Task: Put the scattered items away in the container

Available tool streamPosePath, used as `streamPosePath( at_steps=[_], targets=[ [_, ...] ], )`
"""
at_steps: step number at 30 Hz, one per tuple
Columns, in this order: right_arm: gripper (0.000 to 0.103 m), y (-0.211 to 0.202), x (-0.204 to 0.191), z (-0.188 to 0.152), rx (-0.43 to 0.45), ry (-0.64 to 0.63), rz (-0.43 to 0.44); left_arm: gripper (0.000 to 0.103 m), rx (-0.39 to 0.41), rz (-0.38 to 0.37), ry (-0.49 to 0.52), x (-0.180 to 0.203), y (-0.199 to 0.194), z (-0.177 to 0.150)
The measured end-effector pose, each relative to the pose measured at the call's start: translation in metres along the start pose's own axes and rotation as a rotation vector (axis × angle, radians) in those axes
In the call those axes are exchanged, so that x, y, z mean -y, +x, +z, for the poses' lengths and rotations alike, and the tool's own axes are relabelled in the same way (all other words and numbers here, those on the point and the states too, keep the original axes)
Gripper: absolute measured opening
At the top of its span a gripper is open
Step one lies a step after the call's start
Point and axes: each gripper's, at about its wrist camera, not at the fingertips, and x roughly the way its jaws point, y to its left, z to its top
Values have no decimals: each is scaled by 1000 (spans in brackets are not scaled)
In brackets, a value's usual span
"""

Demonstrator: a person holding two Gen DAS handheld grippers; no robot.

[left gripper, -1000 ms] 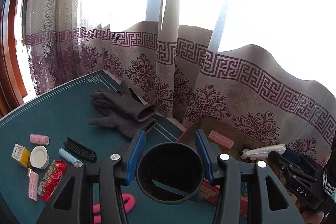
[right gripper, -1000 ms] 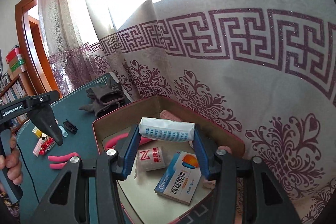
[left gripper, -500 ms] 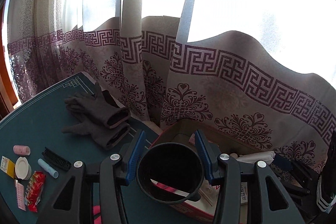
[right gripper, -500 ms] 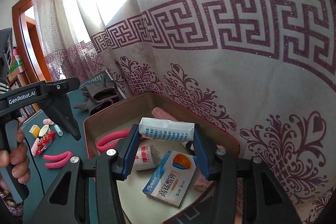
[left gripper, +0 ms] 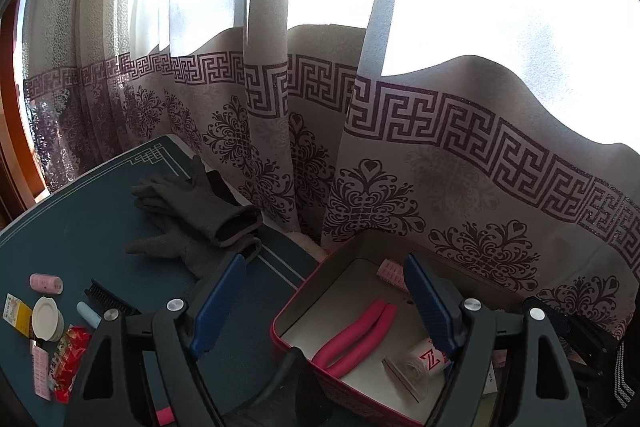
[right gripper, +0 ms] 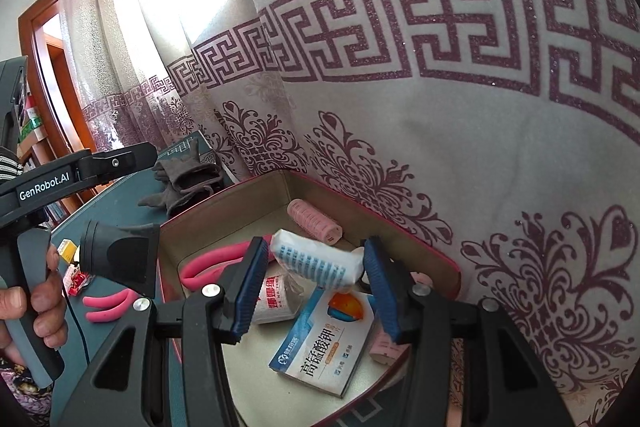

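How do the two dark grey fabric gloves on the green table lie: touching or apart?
Touching. The left wrist view shows the upper glove lying across the lower glove, overlapping it with no table visible between them.

The white packet (right gripper: 312,261) clamped in the right tool (right gripper: 315,263) is smeared by motion, so its blue print cannot be read. That tool's fingers (right gripper: 246,291) cover part of a white roll (right gripper: 278,301) and most of a pink item (right gripper: 384,347) in the box (right gripper: 224,203).

The left tool (left gripper: 325,261), whose jaws have just been opening with nothing between the pads, hides most of a black ring (left gripper: 280,385), which the bottom edge also cuts off. Its frame covers all but the tip of a pink piece (left gripper: 164,415) and one side of a red snack packet (left gripper: 70,355) on the worktop (left gripper: 80,227). The hand (right gripper: 36,303) holding it is cut by the picture's left edge.
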Motion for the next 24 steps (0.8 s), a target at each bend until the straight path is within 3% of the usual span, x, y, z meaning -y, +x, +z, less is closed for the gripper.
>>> streamPosePath(
  at_steps=[7,14,24],
  targets=[
    [54,0,-4,-1,1,-5,8,83,-49,45,-25,-27,3,-25],
    [54,4,-5,-2,-20,3,16,83,-194,92,-18,-51,26,-77],
    [54,8,-9,-2,-32,-7,14,83,-216,48,150,-35,36,-97]
  ],
)
